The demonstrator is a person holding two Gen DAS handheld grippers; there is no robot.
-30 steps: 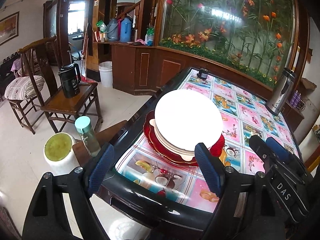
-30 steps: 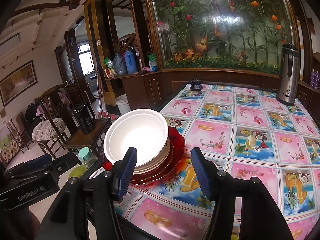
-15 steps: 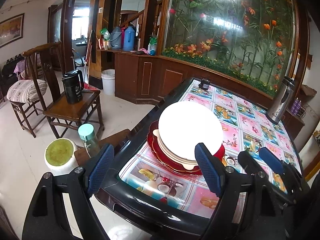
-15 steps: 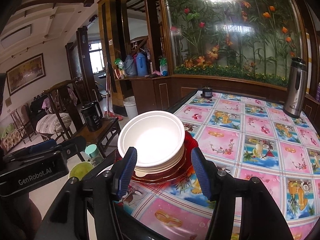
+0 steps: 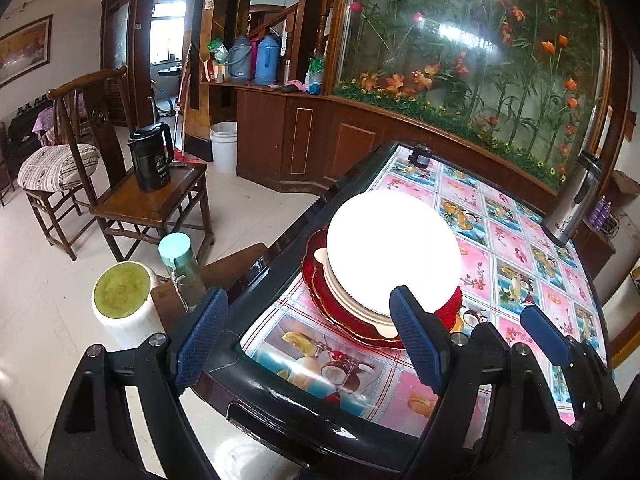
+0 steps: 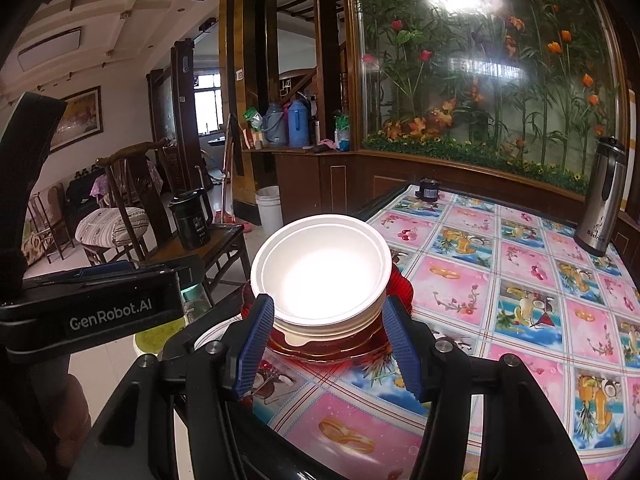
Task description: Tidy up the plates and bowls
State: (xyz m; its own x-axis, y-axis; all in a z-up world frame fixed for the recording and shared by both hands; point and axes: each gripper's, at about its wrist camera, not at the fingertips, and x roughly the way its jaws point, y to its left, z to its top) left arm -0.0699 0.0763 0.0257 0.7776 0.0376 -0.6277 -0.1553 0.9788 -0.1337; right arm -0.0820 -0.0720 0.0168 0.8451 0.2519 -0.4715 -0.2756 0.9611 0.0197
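I see a stack of dishes near the table's near-left corner: a white bowl on top, more white bowls nested under it, all sitting on red plates with a cream scalloped plate between them. The table has a dark glossy rim and a pink fruit-print cloth.

My right gripper sits at the near side of the stack, jaws partly spread. In its own view the blue pads flank the lower white bowls, one each side, but I see no pad pressing on a rim, so I read it as released, nothing grasped. In the left wrist view the same gripper shows at the lower right, above the cloth.

My left gripper is spread wide and holds nothing. Its right finger overlaps the near edge of the stack in the picture; whether it touches I cannot tell. Its left finger hangs off the table edge, over the floor side. In the right wrist view its body shows at the left with "GenRobot.AI" on it.

Off the table on the left: a teal-capped bottle, a white container with green top, a wooden chair with a black kettle. At the far right of the table stands a steel thermos, at the far edge a small dark object.
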